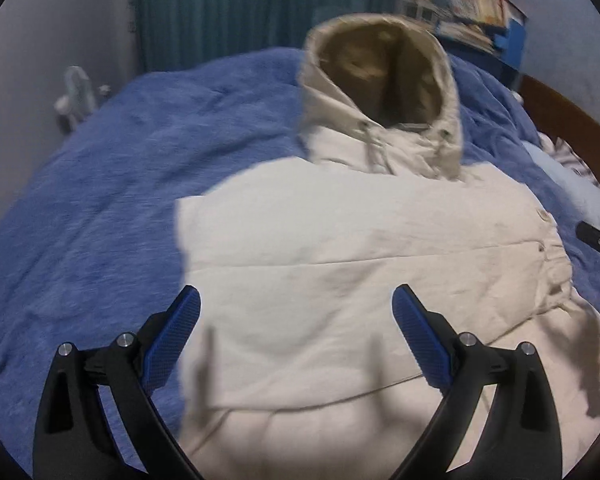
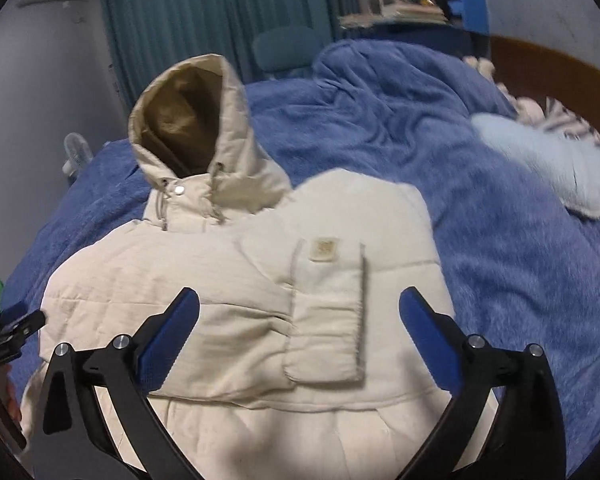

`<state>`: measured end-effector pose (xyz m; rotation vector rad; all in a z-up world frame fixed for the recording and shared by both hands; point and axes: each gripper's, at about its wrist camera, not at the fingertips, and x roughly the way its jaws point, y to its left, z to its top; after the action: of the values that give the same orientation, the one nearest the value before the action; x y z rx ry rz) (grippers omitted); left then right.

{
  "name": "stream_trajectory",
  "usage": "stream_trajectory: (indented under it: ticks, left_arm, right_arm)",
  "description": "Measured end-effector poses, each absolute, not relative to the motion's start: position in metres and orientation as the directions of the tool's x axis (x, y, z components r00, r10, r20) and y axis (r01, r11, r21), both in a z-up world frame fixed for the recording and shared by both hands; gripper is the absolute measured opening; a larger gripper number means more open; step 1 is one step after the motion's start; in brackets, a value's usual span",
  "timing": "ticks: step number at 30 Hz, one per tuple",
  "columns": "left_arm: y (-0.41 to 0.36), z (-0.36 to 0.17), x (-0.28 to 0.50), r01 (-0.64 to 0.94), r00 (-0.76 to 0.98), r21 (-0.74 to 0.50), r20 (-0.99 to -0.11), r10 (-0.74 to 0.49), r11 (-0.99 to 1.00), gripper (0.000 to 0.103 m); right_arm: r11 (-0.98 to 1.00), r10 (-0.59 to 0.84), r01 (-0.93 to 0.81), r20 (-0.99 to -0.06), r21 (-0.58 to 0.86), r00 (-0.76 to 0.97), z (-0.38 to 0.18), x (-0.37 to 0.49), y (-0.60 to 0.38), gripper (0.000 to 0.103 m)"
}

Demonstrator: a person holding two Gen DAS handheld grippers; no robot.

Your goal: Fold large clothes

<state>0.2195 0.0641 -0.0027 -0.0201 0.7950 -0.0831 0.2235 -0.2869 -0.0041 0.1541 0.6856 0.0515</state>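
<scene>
Left hand-held gripper (image 1: pixel 296 308) and right hand-held gripper (image 2: pixel 300 308) wide open, empty, cream hooded jacket (image 2: pixel 228 280) spread beneath both

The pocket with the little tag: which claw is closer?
Right. The right claw hangs open just above the pocket; the left claw is over the jacket's other side.

One cream coat (image 2: pixel 228 304), lying under both claws. One hood (image 2: pixel 192 120) on it, far ahead of claws. One sleeve pocket (image 2: pixel 325 316), between right claw (image 2: pixel 299 305) tips. Two claws: left claw (image 1: pixel 296 300) wide apart, right claw wide apart. One blue blanket (image 2: pixel 479 240) under coat. One green curtain (image 2: pixel 212 12) far ahead.
</scene>
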Motion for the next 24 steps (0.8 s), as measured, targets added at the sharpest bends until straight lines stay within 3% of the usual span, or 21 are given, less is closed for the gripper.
stream_trajectory:
  ticks: [4, 9, 18, 24]
  left_arm:
    - [0.058, -0.017, 0.245, 0.084, 0.668, -0.072, -0.736, -0.110, 0.994, 0.092]
    - [0.050, -0.050, 0.253, 0.112, 0.646, 0.022, -0.761, -0.056, 0.993, 0.093]
    - [0.064, -0.067, 0.266, 0.116, 0.618, -0.098, -0.772, -0.149, 0.988, 0.096]
    - [0.067, -0.030, 0.261, 0.126, 0.677, -0.119, -0.715, -0.173, 0.985, 0.096]
  right_arm:
    - [0.987, 0.144, -0.064, -0.626, 0.149, 0.766, -0.013, 0.231, -0.273, 0.096]
    - [0.990, 0.129, -0.126, -0.708, 0.056, 0.694, -0.046, 0.248, -0.246, 0.096]
    - [0.992, 0.098, -0.126, -0.755, 0.021, 0.648, -0.069, 0.262, -0.235, 0.098]
    - [0.974, 0.209, -0.083, -0.707, 0.209, 0.675, -0.039, 0.266, -0.248, 0.096]
